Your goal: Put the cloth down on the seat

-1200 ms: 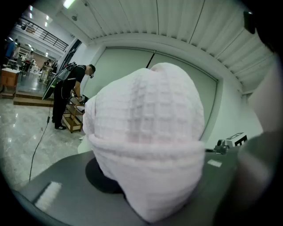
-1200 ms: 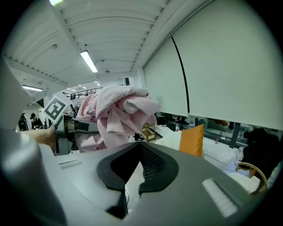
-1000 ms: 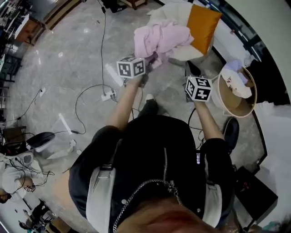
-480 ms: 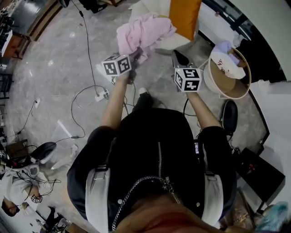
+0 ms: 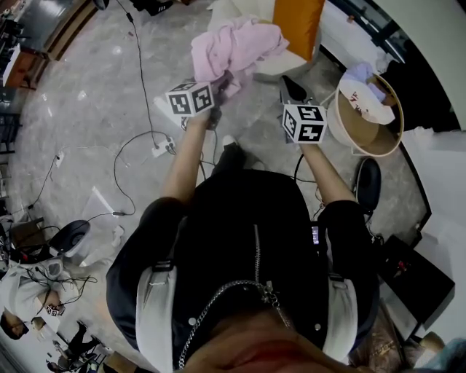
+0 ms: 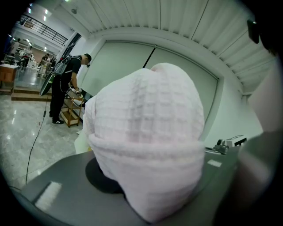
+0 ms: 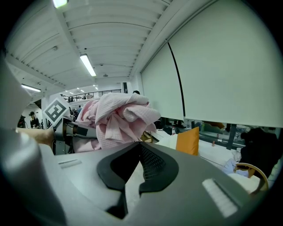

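Observation:
A crumpled pink waffle cloth (image 5: 237, 45) hangs bunched from my left gripper (image 5: 224, 84), which is shut on it just in front of the chair. The same cloth (image 6: 146, 132) fills the left gripper view between the jaws. The seat is a white chair (image 5: 275, 67) with an orange cushion (image 5: 295, 20) leaning on its back; the cloth hovers over its near left edge. My right gripper (image 5: 288, 87) is held beside it, to the right, empty, its pads meeting at the tips (image 7: 139, 143). From there the cloth (image 7: 117, 117) shows to the left and the cushion (image 7: 188, 141) to the right.
A round wooden basket (image 5: 344, 138) holding light clothes stands right of the chair. Cables and a white power strip (image 5: 164, 151) lie on the marble floor to the left. A black box (image 5: 408, 269) sits at lower right. A person (image 6: 66, 88) stands far off by a shelf.
The head view has shifted a little, so the chair sits higher in the picture. Both grippers and the cloth keep their places relative to the chair.

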